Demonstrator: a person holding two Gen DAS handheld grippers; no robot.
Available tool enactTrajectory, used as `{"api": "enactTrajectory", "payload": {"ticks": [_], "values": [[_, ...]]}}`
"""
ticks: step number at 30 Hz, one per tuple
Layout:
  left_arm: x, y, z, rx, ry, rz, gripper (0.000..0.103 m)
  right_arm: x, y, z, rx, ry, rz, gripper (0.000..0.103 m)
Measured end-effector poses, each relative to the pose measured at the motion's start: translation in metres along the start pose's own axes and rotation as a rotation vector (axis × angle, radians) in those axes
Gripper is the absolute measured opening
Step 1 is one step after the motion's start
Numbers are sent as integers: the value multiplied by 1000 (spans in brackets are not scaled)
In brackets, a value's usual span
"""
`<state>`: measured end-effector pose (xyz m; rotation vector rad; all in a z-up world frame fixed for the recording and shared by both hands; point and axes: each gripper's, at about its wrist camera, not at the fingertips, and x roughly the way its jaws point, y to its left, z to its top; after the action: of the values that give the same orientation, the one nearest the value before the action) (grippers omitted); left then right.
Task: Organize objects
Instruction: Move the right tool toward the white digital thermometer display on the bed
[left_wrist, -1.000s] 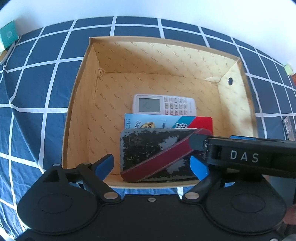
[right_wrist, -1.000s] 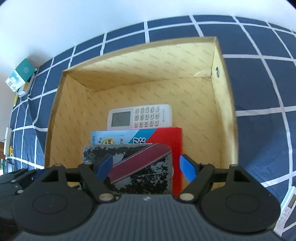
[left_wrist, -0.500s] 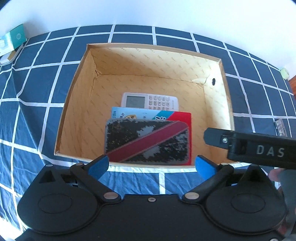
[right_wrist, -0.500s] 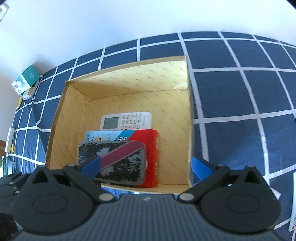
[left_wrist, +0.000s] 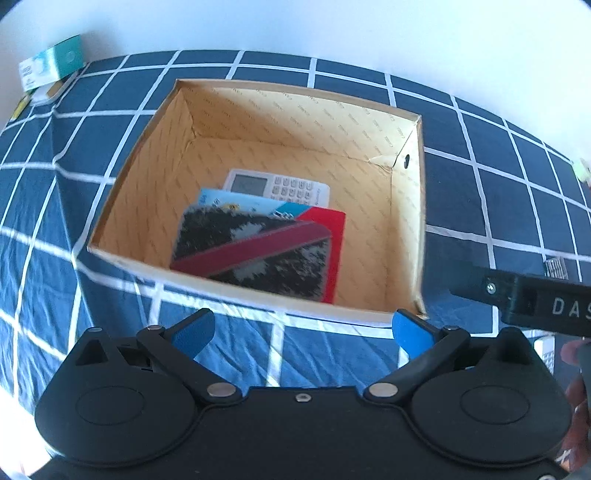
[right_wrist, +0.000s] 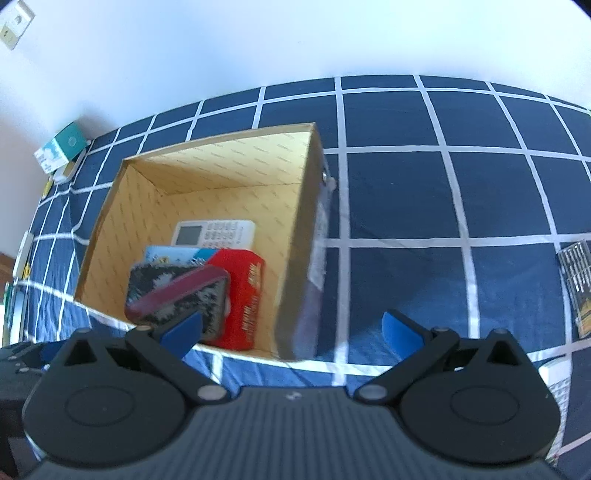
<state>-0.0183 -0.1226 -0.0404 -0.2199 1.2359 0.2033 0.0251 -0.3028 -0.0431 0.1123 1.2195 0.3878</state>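
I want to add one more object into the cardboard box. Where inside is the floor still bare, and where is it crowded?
The cardboard box has bare floor between the red box and its wall with the hole, also along the opposite side wall and behind the calculator. The crowded part is the near middle: the patterned case lies on the red box, calculator behind them.

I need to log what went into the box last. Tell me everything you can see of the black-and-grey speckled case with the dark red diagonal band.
The black-and-grey speckled case with the dark red diagonal band is flat and rectangular with rounded corners, and looks fabric- or leather-covered. It lies on top of the stack inside the open tan cardboard box, resting on a red and light blue carton. Neither gripper touches it.
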Motion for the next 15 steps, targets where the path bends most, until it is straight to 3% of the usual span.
{"api": "enactTrajectory", "payload": {"ticks": [15], "values": [[3, -70, -76, -251, 11, 109, 103, -7, -82, -16, -215, 100, 59, 103]]}}
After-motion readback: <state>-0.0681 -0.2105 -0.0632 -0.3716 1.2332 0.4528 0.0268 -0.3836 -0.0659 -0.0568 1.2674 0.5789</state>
